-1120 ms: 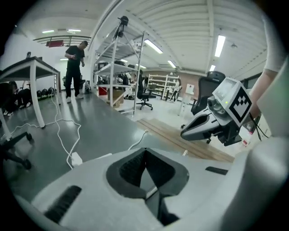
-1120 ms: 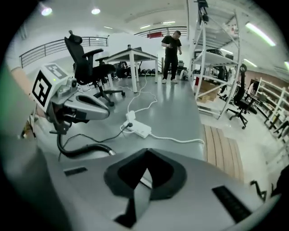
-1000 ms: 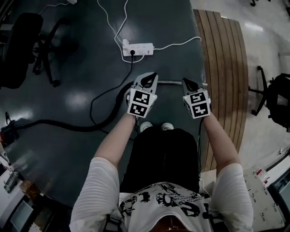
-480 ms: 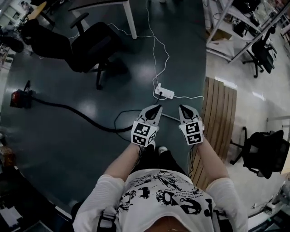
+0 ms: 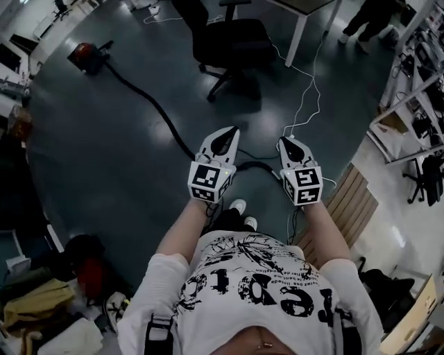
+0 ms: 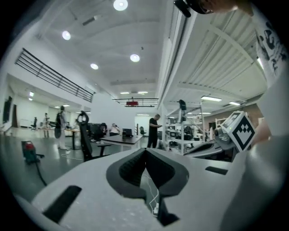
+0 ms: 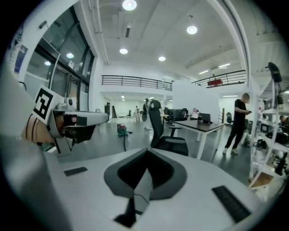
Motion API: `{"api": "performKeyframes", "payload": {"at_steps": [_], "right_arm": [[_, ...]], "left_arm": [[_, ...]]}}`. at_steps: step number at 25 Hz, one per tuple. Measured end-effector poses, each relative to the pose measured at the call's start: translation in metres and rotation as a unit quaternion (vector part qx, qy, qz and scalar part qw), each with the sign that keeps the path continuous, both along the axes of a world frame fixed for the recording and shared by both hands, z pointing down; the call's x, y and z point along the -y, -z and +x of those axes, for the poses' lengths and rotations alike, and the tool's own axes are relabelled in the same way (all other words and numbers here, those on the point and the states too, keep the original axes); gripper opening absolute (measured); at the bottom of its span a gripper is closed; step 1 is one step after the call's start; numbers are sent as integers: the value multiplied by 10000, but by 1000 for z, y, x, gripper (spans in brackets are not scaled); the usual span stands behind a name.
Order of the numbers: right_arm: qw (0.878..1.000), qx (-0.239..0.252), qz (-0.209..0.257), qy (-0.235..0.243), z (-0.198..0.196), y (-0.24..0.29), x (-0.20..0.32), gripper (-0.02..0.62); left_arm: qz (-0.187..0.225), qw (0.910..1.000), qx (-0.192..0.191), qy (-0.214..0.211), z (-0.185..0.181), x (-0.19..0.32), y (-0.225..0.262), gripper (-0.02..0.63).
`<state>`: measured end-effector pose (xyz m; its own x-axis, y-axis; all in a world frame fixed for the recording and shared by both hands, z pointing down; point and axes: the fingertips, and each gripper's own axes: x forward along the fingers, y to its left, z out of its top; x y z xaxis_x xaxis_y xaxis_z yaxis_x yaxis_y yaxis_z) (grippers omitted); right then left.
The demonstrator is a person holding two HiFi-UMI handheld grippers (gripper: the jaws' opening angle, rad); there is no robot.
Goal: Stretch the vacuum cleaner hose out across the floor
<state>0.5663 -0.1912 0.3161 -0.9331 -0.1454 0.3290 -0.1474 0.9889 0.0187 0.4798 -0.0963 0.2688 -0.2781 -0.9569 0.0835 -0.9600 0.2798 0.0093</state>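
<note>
A red vacuum cleaner [image 5: 87, 55] stands on the dark floor at the far upper left. Its black hose [image 5: 149, 104] runs from it in a long line toward me and ends in a curve by my feet. My left gripper [image 5: 231, 132] and right gripper [image 5: 285, 142] are raised side by side above that near end, both shut with nothing in them. In the left gripper view the vacuum cleaner [image 6: 29, 151] sits low at the left beyond my shut left gripper [image 6: 145, 151]. The right gripper view shows the vacuum cleaner [image 7: 121, 130] past my shut right gripper [image 7: 146, 151].
A black office chair [image 5: 232, 41] stands beyond the hose, beside a white table leg [image 5: 298, 35]. A white cable [image 5: 309, 97] trails across the floor. A wooden platform [image 5: 354, 197] lies at the right. A person [image 5: 368, 21] stands far right. Bags and clutter [image 5: 48, 305] fill the lower left.
Both grippers have risen from pointing down at the floor to roughly level. The head view has swung, so the vacuum cleaner and the long run of hose now show.
</note>
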Motion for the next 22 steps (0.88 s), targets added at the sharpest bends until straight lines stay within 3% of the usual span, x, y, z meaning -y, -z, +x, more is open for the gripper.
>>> {"api": "performKeyframes", "payload": {"at_steps": [2, 6, 11, 17, 20, 22], "right_arm": [[9987, 72, -81, 503, -33, 2, -34, 3], [9935, 151, -248, 1100, -83, 7, -101, 3], [9783, 322, -120, 2046, -166, 26, -195, 3], [9632, 513, -187, 2633, -261, 41, -292, 3], [9572, 596, -122, 2828, -301, 48, -324, 3], [9535, 624, -108, 2948, -322, 53, -340, 3]], "left_arm": [[176, 9976, -87, 657, -27, -49, 8, 5], [240, 9896, 60, 1420, -59, -134, 18, 5], [330, 9665, 278, 2530, -116, -243, 27, 5], [425, 9427, 324, 3294, -194, -360, 31, 5], [481, 9319, 398, 3574, -226, -396, 39, 5], [529, 9295, 270, 3640, -242, -410, 41, 5]]}}
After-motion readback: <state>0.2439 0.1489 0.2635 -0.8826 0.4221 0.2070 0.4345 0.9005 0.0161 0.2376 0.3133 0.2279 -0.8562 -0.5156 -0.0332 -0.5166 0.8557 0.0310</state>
